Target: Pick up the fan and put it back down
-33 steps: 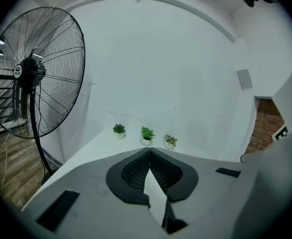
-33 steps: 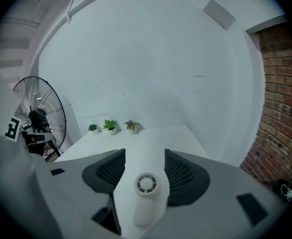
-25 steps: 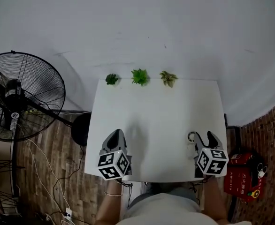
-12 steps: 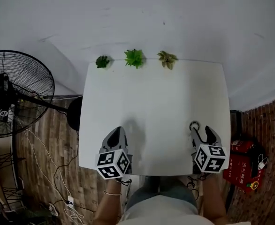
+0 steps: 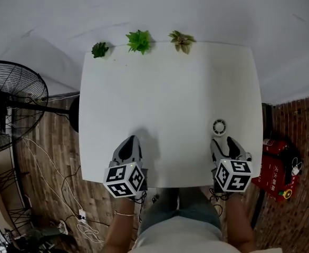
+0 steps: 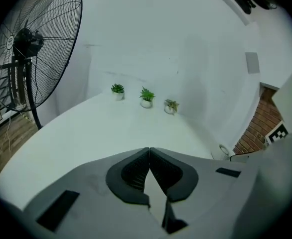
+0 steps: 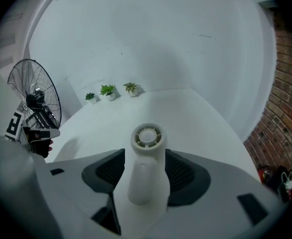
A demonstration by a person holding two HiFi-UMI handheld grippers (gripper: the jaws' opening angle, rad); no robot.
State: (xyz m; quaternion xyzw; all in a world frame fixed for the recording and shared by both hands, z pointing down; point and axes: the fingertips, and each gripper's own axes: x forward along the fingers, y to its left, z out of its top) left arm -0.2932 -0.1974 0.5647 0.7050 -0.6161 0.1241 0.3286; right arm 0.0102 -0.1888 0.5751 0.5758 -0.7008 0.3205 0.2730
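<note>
White desk: handheld fan at near-right, w/ long axis along the right gripper & head pointing away; jaws clamp its handle; left gripper pressed together, empty, well apart.

- Small white plastic handheld fan: the head view shows only its round grille head; the handle lies hidden under the right tool. In the right gripper view the handle's near end drops out of sight behind the tool's body.
- Large black wire-cage pedestal fan: cut off by the head view's left edge, its round base partly hidden behind the white counter.
- Red object on the floor: too small to identify.
</note>
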